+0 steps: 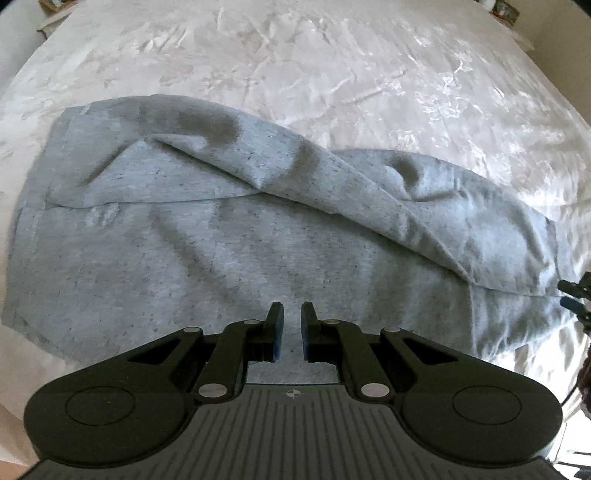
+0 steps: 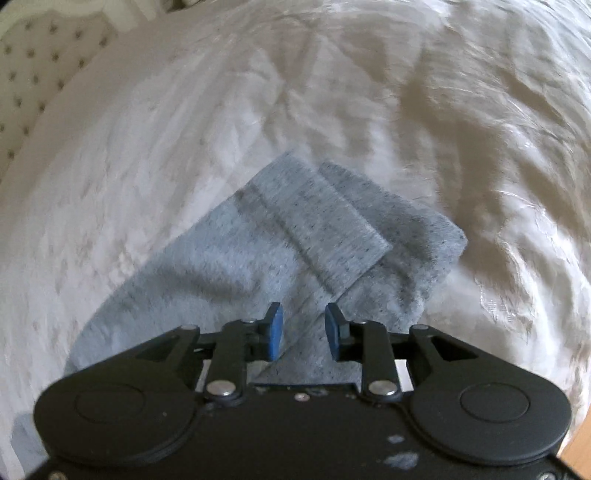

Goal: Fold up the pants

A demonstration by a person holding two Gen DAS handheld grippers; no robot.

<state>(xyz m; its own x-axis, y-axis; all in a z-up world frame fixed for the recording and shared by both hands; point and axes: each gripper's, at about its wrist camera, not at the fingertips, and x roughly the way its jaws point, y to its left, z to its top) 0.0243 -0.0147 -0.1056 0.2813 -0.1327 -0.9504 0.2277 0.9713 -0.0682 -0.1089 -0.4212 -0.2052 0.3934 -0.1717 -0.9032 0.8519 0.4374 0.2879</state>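
Grey speckled pants [image 1: 229, 236] lie on a white bedspread [image 1: 295, 55], one leg folded over the other with a loose diagonal ridge. My left gripper [image 1: 291, 314] hovers over the near side of the pants, jaws slightly apart and empty. In the right wrist view the leg ends of the pants [image 2: 332, 236] lie overlapped, the cuffs pointing away. My right gripper [image 2: 303, 317] is open above that end and holds nothing. The right gripper's tip shows at the right edge of the left wrist view [image 1: 576, 295].
A tufted headboard [image 2: 33, 70] stands at the far left of the right wrist view. Wooden floor [image 2: 580, 443] shows past the bed edge at the lower right. Small items sit at the far corners beyond the bed [image 1: 502, 9].
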